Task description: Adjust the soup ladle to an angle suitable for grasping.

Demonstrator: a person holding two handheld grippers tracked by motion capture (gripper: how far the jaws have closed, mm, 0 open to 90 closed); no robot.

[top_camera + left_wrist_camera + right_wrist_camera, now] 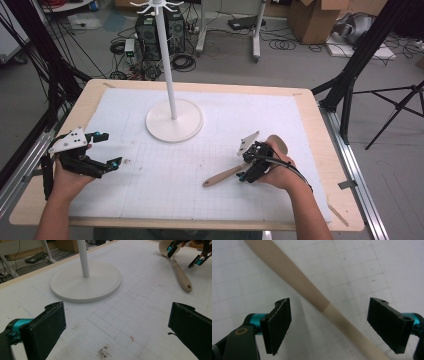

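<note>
Two tools work over the table [310, 150]. The right tool [329, 322] straddles the spoon [312, 293] handle, jaws spread, not touching it; the high view adds its bowl by that hand. The left tool [116, 327] hovers spread near the stand [86, 282].

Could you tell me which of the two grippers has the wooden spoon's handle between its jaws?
The right gripper: its open jaws straddle the wooden spoon handle, pads not yet touching. The left gripper hovers open over bare mat, near the white stand.
</note>
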